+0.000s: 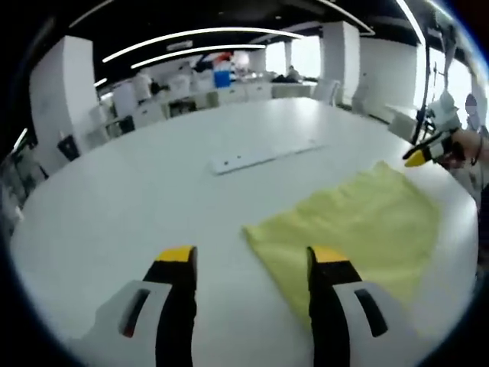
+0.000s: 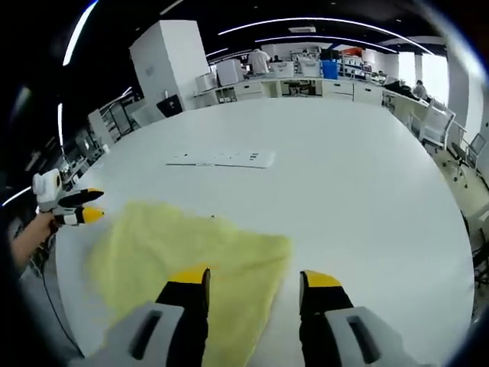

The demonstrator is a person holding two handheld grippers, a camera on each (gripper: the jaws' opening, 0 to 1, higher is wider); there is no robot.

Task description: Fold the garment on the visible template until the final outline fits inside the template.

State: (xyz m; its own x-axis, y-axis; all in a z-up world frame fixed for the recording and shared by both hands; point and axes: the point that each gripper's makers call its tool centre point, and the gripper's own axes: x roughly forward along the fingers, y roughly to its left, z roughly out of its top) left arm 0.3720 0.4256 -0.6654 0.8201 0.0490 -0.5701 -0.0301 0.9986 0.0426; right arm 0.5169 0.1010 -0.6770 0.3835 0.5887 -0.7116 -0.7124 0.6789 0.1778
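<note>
A pale yellow garment (image 1: 367, 222) lies flat on the big white table (image 1: 137, 199), with one corner pointing toward my left gripper (image 1: 252, 258). That gripper is open and empty, its right jaw hanging over the cloth's near edge. In the right gripper view the garment (image 2: 176, 245) spreads left of centre. My right gripper (image 2: 255, 279) is open above its near edge, with nothing between the fingers. The right gripper (image 1: 422, 157) also shows at the cloth's far side in the left gripper view. A hand holds the left gripper (image 2: 85, 206) beside the cloth's left edge.
A flat white strip (image 1: 263, 155) with small marks lies on the table (image 2: 344, 199) beyond the garment, and appears again as the strip (image 2: 221, 159) in the right gripper view. White chairs (image 2: 439, 126) line the table's edge. Cabinets, a blue bin (image 1: 222, 77) and people stand far behind.
</note>
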